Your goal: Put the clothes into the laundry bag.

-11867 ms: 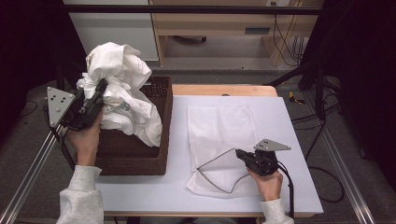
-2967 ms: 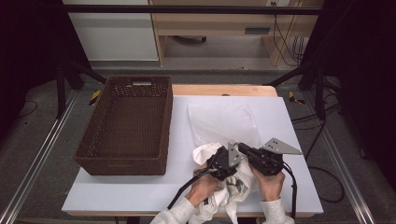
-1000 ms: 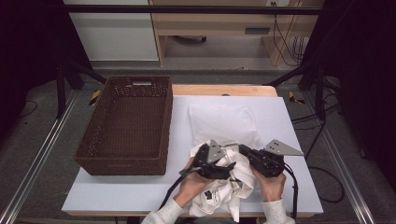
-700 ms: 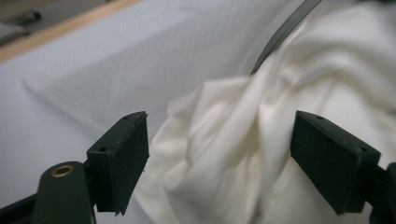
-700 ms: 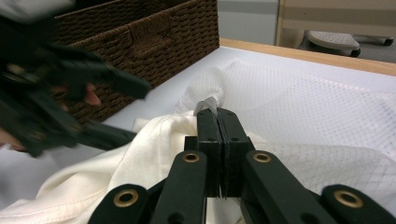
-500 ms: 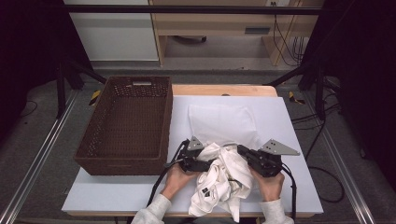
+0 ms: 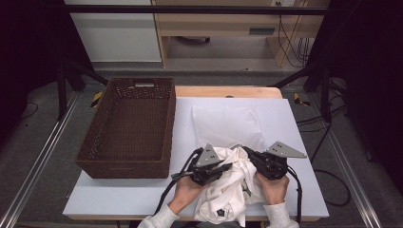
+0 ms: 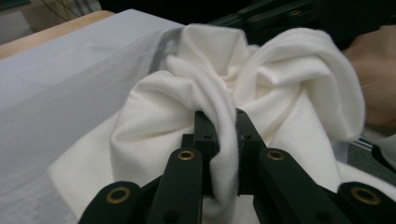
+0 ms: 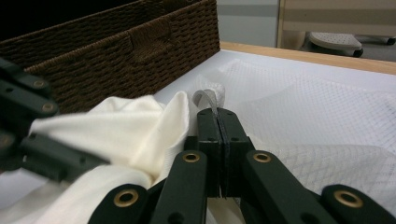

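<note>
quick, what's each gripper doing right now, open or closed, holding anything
Left gripper: jaws have just been closing, now shut on a fold of the white garment.
Right gripper: shut on a thin mesh edge.

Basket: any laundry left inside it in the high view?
No. The brown wicker basket shows only its bare woven floor; the white garment lies on the table between both grippers.

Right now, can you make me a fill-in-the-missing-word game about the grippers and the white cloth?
1. The left gripper has just closed its jaws on a fold of the white ____.
2. The brown wicker basket has ____ inside it.
3. The right gripper has its jaws shut on a thin mesh ____.
4. The mesh bag lies flat on the ____.

Missing words: cloth; nothing; bag; table
</note>
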A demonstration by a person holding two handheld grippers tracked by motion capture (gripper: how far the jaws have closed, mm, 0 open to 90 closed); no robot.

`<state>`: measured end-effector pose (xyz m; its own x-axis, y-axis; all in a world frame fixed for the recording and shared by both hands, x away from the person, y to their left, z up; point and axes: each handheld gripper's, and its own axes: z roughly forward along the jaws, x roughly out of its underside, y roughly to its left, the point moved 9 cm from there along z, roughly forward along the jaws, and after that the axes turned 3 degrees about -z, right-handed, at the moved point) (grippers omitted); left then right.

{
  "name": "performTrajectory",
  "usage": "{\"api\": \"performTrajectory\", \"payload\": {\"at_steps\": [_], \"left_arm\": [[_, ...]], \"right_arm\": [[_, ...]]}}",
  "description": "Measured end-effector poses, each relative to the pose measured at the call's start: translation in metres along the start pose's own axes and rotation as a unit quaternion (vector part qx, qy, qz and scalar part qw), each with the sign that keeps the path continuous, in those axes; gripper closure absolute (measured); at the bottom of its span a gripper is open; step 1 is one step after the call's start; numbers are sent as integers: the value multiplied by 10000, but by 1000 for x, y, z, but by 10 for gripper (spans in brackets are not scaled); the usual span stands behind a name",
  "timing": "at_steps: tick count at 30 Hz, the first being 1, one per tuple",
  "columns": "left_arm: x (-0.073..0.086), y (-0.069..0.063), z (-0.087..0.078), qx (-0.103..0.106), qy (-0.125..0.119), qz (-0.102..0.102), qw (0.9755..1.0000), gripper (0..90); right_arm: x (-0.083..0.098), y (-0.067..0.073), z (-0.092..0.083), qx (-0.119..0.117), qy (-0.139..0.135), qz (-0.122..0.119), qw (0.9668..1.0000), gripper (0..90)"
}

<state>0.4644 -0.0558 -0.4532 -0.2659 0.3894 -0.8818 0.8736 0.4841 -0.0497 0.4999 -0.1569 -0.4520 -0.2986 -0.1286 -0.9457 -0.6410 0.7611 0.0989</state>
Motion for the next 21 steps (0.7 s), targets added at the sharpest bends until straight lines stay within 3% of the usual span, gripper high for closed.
{"api": "performTrajectory", "payload": {"at_steps": [1, 2, 3, 4, 5, 6, 8, 9, 13, 14, 16, 19, 21], "left_arm": [[0, 0, 0, 0, 0, 0, 10000, 821], [0, -8, 13, -98, 94, 154, 9998, 820], [1, -10, 20, -111, 168, 183, 9996, 819], [1, -10, 20, -111, 168, 183, 9996, 819], [6, -12, 37, -159, 331, 174, 9992, 820], [6, -12, 37, -159, 331, 174, 9992, 820], [12, -6, 49, -309, 536, 29, 9981, 821], [15, -2, 53, -396, 652, -80, 9971, 824], [26, 26, 63, -1070, 997, -118, 9892, 827], [27, 31, 64, -1067, 981, -229, 9892, 827], [29, 36, 63, -919, 809, -361, 9918, 823], [27, 36, 53, -1001, 567, -181, 9932, 739], [24, 33, 41, -968, 421, -52, 9944, 584]], "right_arm": [[0, 0, 0, -8, -4, 17, 10000, 894], [0, -1, 0, -26, -32, 60, 10000, 894], [1, -1, 0, -23, -43, 99, 9999, 894], [1, -1, 0, -23, -43, 99, 9999, 894], [1, -4, -1, -25, -74, 113, 9999, 894], [1, -4, -1, -25, -74, 113, 9999, 894], [0, -5, -3, -70, -138, 152, 9998, 894], [-1, -4, -4, -105, -158, 168, 9997, 894], [-8, 3, -9, -218, -284, 97, 9993, 895], [-10, 5, -10, -276, -324, 117, 9990, 894], [-9, 5, -11, -244, -278, 82, 9993, 894], [-5, 3, -8, -155, -156, -3, 9998, 894], [-3, 3, -6, -113, -66, -58, 9999, 894]]}}
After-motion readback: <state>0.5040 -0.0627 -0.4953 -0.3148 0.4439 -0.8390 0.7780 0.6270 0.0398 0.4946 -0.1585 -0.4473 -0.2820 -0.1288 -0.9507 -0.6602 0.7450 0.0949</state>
